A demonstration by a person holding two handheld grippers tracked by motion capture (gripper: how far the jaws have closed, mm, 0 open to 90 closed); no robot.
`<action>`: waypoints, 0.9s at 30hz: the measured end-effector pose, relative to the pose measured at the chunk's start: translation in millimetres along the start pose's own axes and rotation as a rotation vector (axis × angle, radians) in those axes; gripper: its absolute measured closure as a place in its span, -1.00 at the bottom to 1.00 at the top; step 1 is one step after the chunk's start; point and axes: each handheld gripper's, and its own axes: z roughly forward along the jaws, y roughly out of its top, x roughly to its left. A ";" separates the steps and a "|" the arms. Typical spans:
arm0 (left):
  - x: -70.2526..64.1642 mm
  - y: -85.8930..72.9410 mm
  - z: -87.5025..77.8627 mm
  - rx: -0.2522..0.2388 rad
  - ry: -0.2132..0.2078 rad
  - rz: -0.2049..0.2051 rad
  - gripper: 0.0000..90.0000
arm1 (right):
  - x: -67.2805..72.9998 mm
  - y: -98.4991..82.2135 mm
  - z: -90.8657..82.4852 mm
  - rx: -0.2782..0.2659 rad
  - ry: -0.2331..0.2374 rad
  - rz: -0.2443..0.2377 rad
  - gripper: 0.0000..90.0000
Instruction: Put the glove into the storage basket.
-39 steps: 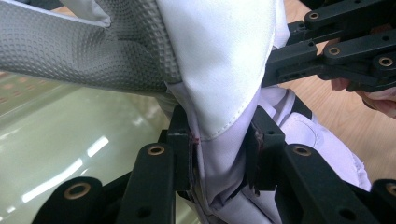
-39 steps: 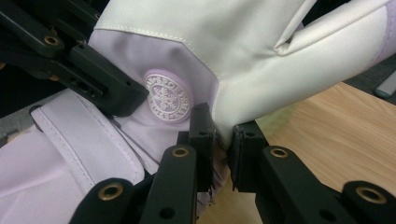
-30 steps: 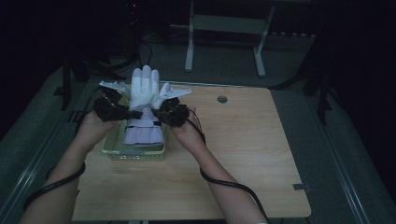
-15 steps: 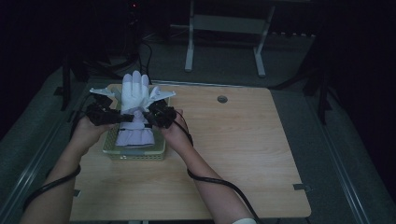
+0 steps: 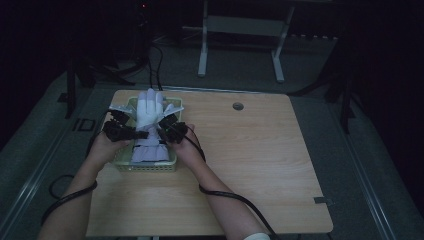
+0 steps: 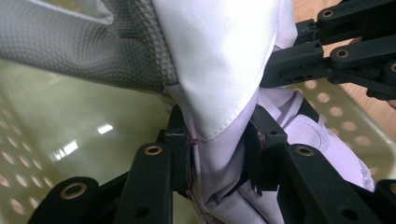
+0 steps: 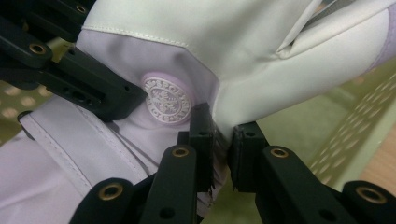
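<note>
A white and pale lilac glove [image 5: 148, 112] is held over a yellow-green perforated basket [image 5: 146, 165], fingers pointing away from the person. My left gripper [image 5: 131, 131] is shut on the glove's left wrist edge; its own view shows the glove fabric [image 6: 219, 102] pinched between the black jaws [image 6: 219, 154]. My right gripper [image 5: 162, 131] is shut on the glove's right side, where its jaws [image 7: 223, 144] pinch a fold of the glove [image 7: 196, 60] beside a round embossed badge [image 7: 166, 100]. The lilac cuff [image 5: 147, 150] hangs down into the basket.
The basket stands on the left part of a light wooden table [image 5: 260, 150] with a round grommet hole [image 5: 237, 106] near the far edge. Cables [image 5: 225, 197] trail along both forearms. A metal stand [image 5: 240, 30] is on the dark floor beyond the table.
Both grippers have moved down and to the left with the glove, lowering it toward the basket so the cuff now sits inside it.
</note>
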 end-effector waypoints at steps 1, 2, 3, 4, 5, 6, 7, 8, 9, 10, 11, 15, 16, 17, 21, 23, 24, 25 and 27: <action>0.0 -0.6 1.8 0.010 0.006 0.001 0.47 | 0.3 -1.1 2.2 0.014 -0.003 -0.005 0.80; 0.1 -0.5 3.3 0.021 0.010 -0.004 0.46 | 0.9 -2.0 4.1 0.025 -0.005 -0.003 0.80; 0.1 -0.5 4.0 0.023 0.013 -0.006 0.46 | 1.5 -2.6 5.5 0.033 -0.009 -0.006 0.80; 0.4 -0.1 3.9 0.028 0.014 -0.009 0.46 | 2.3 -2.0 6.0 0.040 -0.018 -0.010 0.80; 1.4 0.1 4.1 0.031 0.012 -0.021 0.46 | 3.3 -1.2 6.4 0.046 -0.023 -0.010 0.80; 2.4 0.4 4.7 0.038 0.012 -0.033 0.45 | 3.0 -0.5 7.4 0.051 -0.022 -0.008 0.80; 2.7 0.9 5.1 0.043 0.016 -0.033 0.44 | 2.6 0.5 8.5 0.060 -0.018 0.001 0.80; 2.5 1.4 5.4 0.047 0.025 -0.027 0.44 | 3.0 1.2 10.1 0.064 -0.023 0.000 0.80; 2.7 1.5 5.8 0.048 0.032 -0.022 0.44 | 4.2 1.9 11.2 0.069 -0.031 -0.006 0.80; 3.5 1.5 6.6 0.050 0.035 -0.025 0.44 | 4.6 2.4 12.3 0.073 -0.038 -0.012 0.80; 4.5 1.2 7.9 0.056 0.036 -0.032 0.44 | 4.5 3.1 13.6 0.079 -0.038 -0.013 0.80; 7.9 0.8 12.9 0.100 0.034 -0.073 0.42 | 6.9 5.7 20.1 0.130 -0.052 -0.034 0.78; 8.7 1.1 13.5 0.113 0.034 -0.090 0.40 | 7.5 6.2 21.2 0.139 -0.054 -0.039 0.78; 9.1 1.3 14.5 0.130 0.042 -0.099 0.37 | 7.5 6.9 21.3 0.148 -0.047 -0.037 0.77; 7.7 1.9 20.3 0.185 0.128 -0.098 0.20 | 9.9 7.6 22.8 0.162 -0.049 -0.053 0.59; 4.2 3.8 22.0 0.181 0.165 -0.082 0.13 | 11.4 7.7 23.1 0.161 -0.048 -0.049 0.44; 2.4 4.7 23.0 0.184 0.182 -0.071 0.10 | 11.4 8.0 23.1 0.163 -0.048 -0.042 0.38; 1.3 5.1 23.5 0.185 0.191 -0.066 0.09 | 10.9 8.4 22.7 0.161 -0.049 -0.039 0.31; 0.8 5.2 23.9 0.186 0.201 -0.077 0.06 | 9.5 8.8 21.2 0.157 -0.048 -0.035 0.26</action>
